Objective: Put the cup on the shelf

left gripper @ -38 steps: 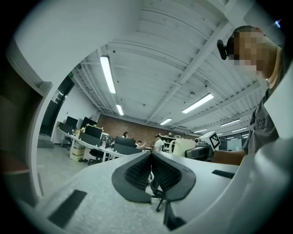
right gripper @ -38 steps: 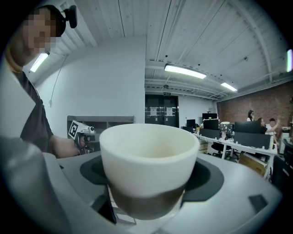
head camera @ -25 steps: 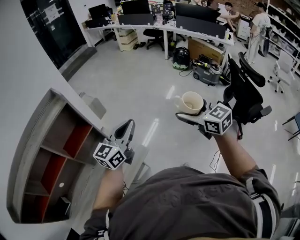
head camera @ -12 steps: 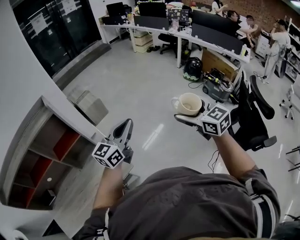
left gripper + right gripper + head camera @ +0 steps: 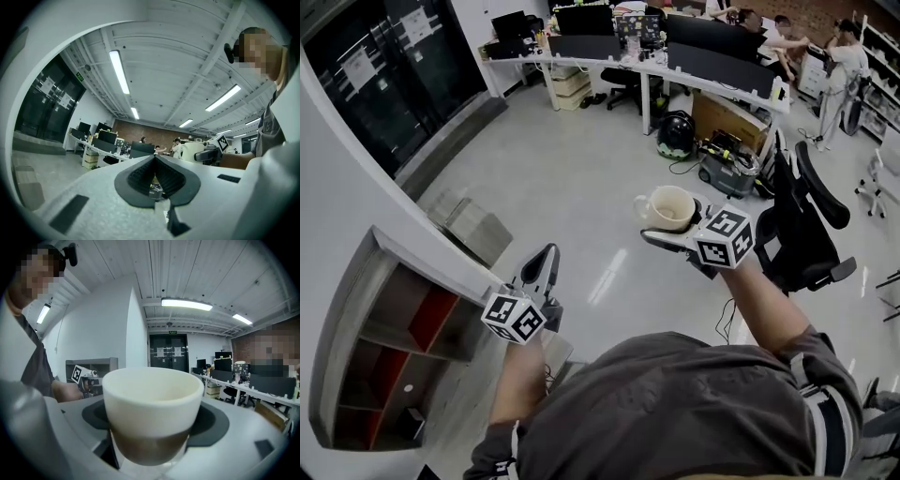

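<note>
a grey open shelf (image 5: pixel 354 328) with red back panels stands against the white wall (image 5: pixel 337 187) at the lower left, and one of its lower compartments holds a small pale thing (image 5: pixel 410 387), too small to tell. the glossy grey floor (image 5: pixel 581 178) carries a grey box (image 5: pixel 478 230) near the shelf, a round dark vacuum cleaner (image 5: pixel 675 134) with a grey machine (image 5: pixel 727 169) just beside it, and a black office chair (image 5: pixel 802 220). at the far side a long white desk (image 5: pixel 609 59) stands on the floor, bearing dark monitors (image 5: pixel 586 19), with stacked boxes (image 5: pixel 567 82) underneath.
</note>
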Action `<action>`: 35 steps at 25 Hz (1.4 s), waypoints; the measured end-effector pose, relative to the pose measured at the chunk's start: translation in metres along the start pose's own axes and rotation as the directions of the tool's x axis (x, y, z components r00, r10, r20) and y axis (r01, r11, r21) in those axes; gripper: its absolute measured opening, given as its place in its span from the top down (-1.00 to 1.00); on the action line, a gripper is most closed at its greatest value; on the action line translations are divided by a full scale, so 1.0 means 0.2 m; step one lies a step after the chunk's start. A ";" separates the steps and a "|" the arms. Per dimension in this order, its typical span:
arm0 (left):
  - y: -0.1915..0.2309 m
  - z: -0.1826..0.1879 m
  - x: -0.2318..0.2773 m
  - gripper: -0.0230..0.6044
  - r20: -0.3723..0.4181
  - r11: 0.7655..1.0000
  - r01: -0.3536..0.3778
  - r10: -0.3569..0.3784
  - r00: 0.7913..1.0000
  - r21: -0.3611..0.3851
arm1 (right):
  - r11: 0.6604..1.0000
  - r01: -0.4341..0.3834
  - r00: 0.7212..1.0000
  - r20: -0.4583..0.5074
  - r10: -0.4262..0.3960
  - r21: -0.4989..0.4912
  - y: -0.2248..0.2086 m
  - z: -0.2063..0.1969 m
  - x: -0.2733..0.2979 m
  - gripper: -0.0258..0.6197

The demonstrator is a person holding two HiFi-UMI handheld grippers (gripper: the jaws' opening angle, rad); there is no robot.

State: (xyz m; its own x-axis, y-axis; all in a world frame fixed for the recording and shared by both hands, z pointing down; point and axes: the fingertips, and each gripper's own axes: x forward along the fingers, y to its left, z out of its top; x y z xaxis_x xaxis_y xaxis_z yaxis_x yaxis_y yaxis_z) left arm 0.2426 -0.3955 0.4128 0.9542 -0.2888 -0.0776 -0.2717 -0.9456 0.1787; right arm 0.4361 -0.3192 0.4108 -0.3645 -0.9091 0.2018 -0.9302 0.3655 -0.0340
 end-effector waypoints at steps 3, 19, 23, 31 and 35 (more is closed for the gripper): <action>0.06 0.06 0.00 0.92 0.012 1.000 0.026 -0.026 1.000 0.008 | 1.000 0.027 1.000 0.006 -0.027 -0.001 0.01 0.04 0.03 -0.45; 0.45 0.57 -0.50 0.92 0.078 0.973 -0.171 0.160 0.984 0.157 | 0.959 -0.221 0.968 0.084 0.239 -0.176 0.45 0.74 0.76 -0.45; 0.54 0.76 -0.77 0.92 0.100 0.940 -0.274 0.258 0.961 0.205 | 0.913 -0.342 0.925 0.090 0.368 -0.223 0.74 0.96 1.03 -0.45; 0.72 1.03 -1.37 0.92 0.137 0.864 -0.439 0.417 0.898 0.245 | 0.793 -0.528 0.817 0.071 0.572 -0.304 1.42 1.28 1.51 -0.45; 0.77 1.11 -1.65 0.92 0.152 0.829 -0.503 0.479 0.864 0.244 | 0.739 -0.599 0.766 0.050 0.641 -0.309 1.75 1.37 1.71 -0.45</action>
State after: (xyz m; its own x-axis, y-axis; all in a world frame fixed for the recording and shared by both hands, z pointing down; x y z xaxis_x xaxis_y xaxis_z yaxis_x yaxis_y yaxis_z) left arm -0.1419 -0.4788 0.2477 0.6757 -0.7255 -0.1305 -0.7354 -0.6756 -0.0518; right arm -0.0261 -0.5576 0.1997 -0.8779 -0.4714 0.0838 -0.4557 0.8763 0.1563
